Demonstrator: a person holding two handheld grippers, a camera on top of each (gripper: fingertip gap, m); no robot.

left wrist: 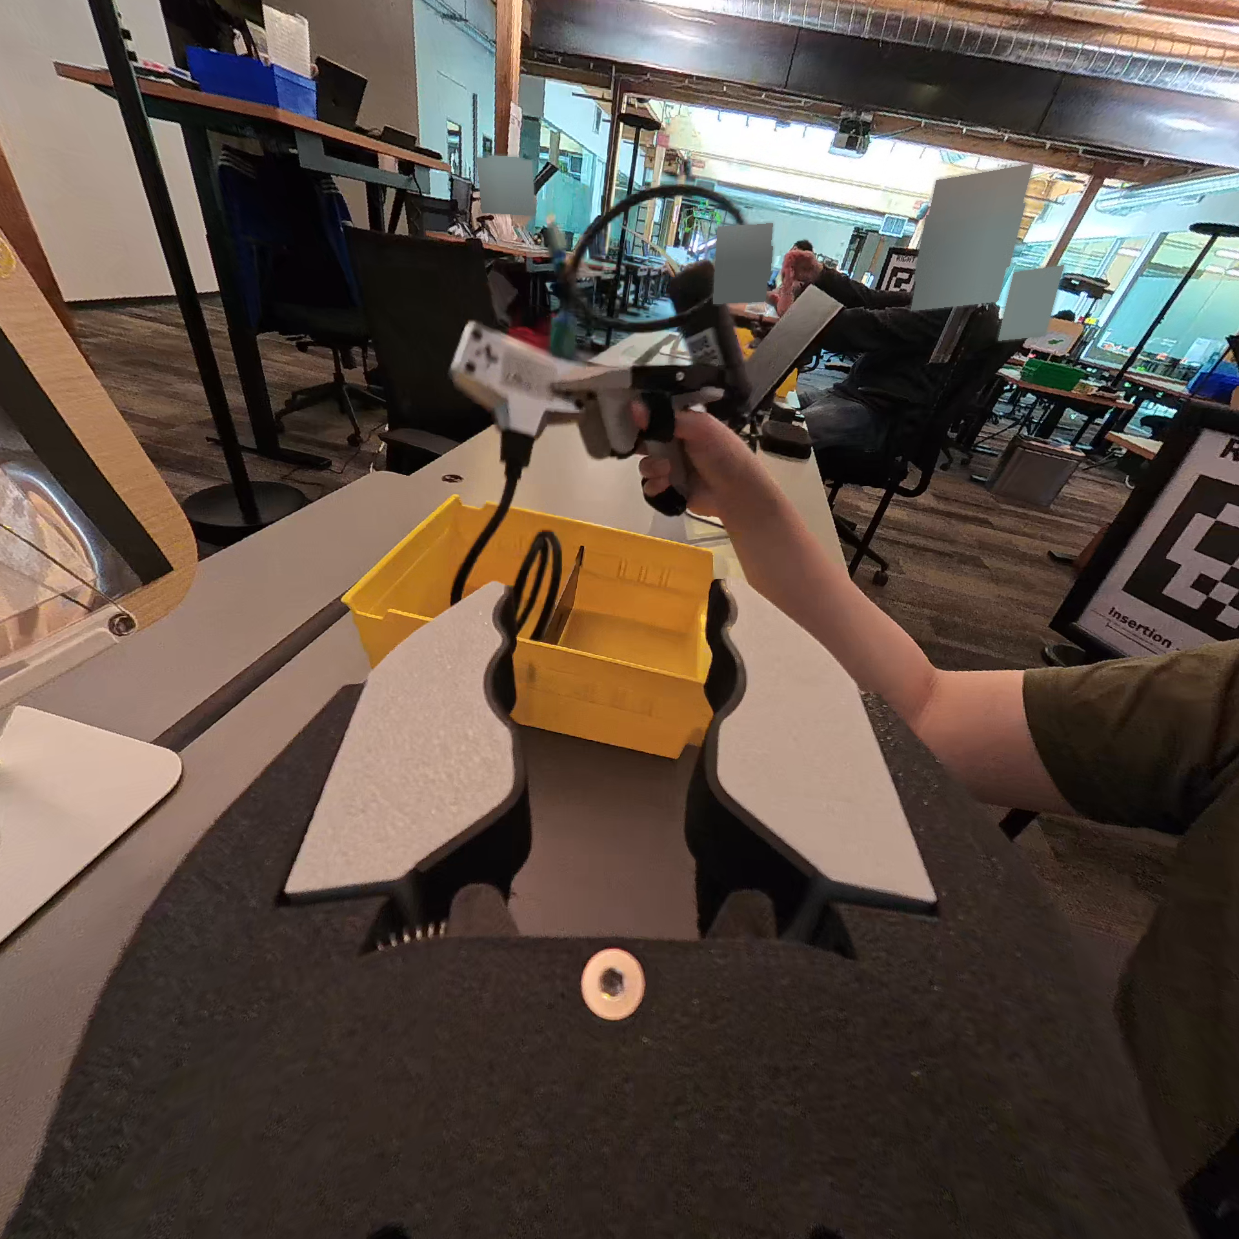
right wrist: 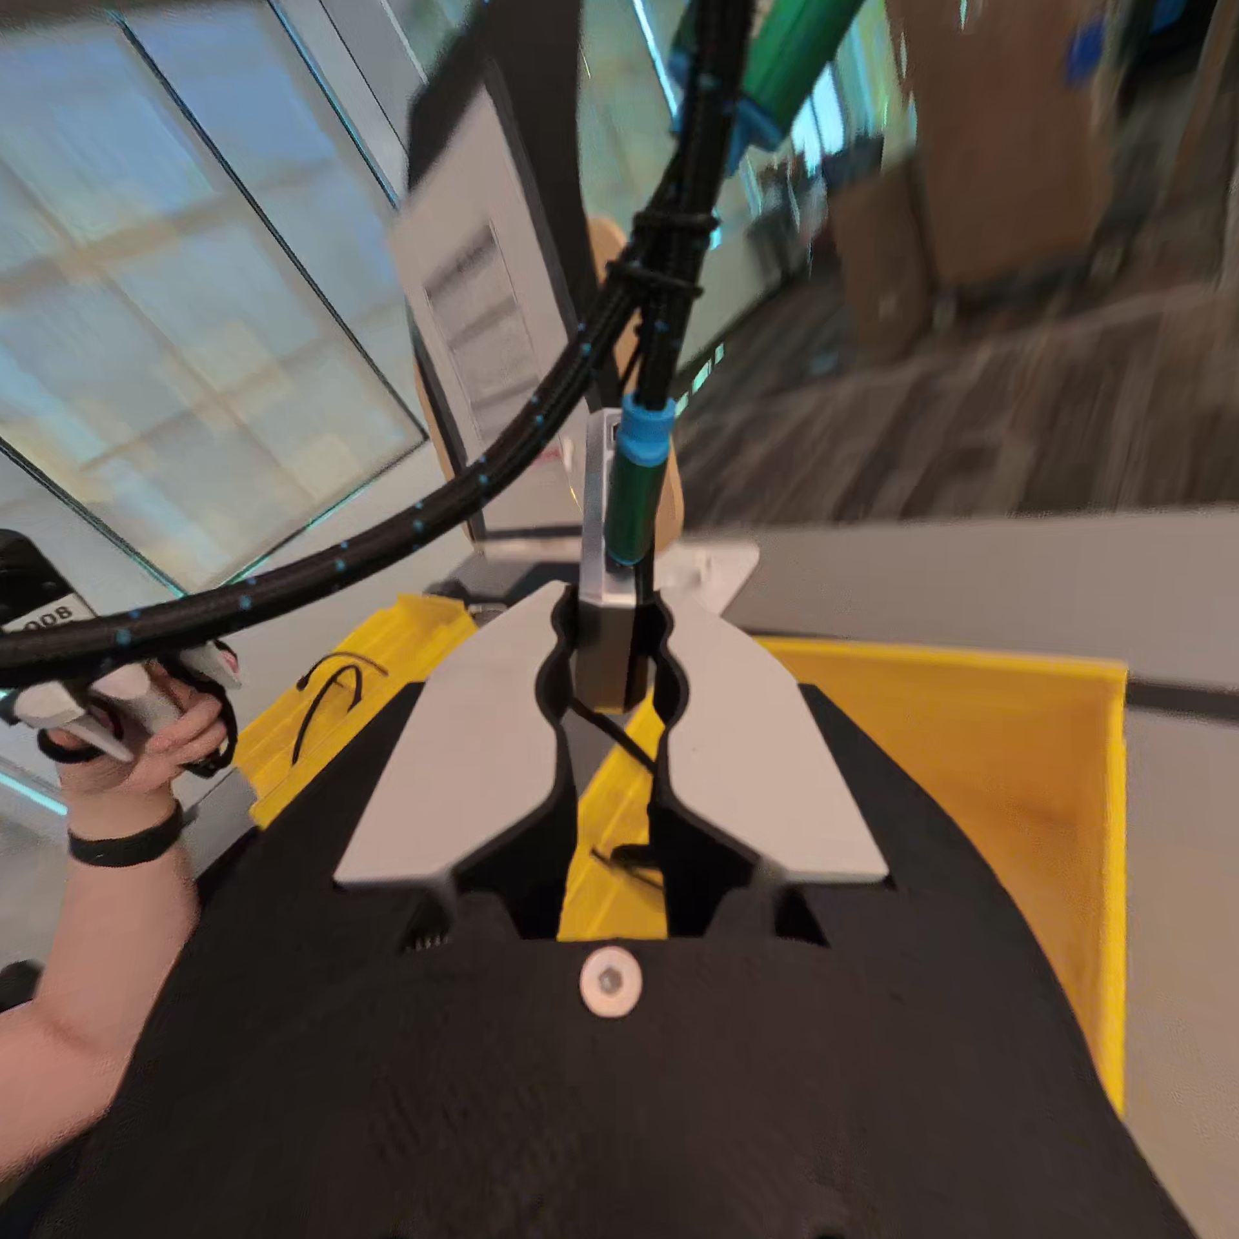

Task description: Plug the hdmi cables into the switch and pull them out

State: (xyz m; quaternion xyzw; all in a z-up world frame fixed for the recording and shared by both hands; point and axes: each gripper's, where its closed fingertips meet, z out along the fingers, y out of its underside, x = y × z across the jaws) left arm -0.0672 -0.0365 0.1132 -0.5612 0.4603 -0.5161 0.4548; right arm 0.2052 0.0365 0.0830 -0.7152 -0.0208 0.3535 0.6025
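Two grippers: the right gripper [right wrist: 613, 660] at centre frame clamps its jaws on the silver metal HDMI switch [right wrist: 607, 536]; the left gripper [left wrist: 613, 643] has wide, empty jaws over the yellow plastic bin [left wrist: 623, 643].

An open-plan office that doubles as a robotics lab; standing desks [left wrist: 268, 114] with dark frames run along the upper left of the left wrist view, office chairs [left wrist: 335, 348] on castors below them; exposed ceiling ducts [left wrist: 938, 40] cross the top; a seated person [left wrist: 885, 348] works at centre right; a framed checkered marker board [left wrist: 1180, 556] stands at the right edge; glass partitions [right wrist: 167, 268] fill the left of the right wrist view.
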